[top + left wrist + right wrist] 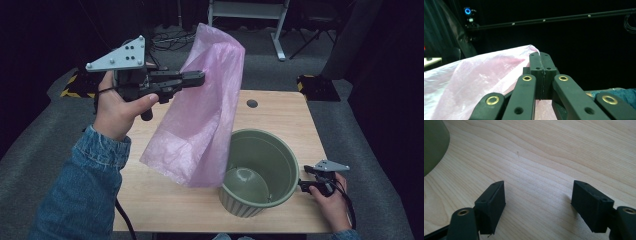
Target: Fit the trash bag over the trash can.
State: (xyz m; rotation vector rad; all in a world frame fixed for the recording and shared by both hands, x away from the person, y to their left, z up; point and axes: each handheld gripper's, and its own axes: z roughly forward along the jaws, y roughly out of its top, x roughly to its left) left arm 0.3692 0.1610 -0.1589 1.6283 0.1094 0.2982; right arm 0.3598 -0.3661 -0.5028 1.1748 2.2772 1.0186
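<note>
The left gripper (pixel 199 77) has its jaws pressed together on a fold of the pink bag (pixel 200 115), pinching it near the bag's upper edge; in the left gripper view the two pads (pixel 535 66) meet with the thin film (pixel 481 80) caught between them and spreading off to the left. The bag hangs free from that pinch, its lower edge draping down to the table (pixel 165 200) just beside the green bucket (pixel 260 170) and partly covering the bucket's left rim. The right gripper (pixel 303 170) rests low on the table at the bucket's right side, close to the rim, its jaws spread wide with nothing between them; in the right gripper view bare wood (pixel 536 170) lies between the pads (pixel 491 202) and a curve of the bucket's wall (pixel 434 142) shows at the upper left. The bucket stands upright near the table's front edge, mouth open. Bare tabletop lies behind the bucket and in front of the bag
</note>
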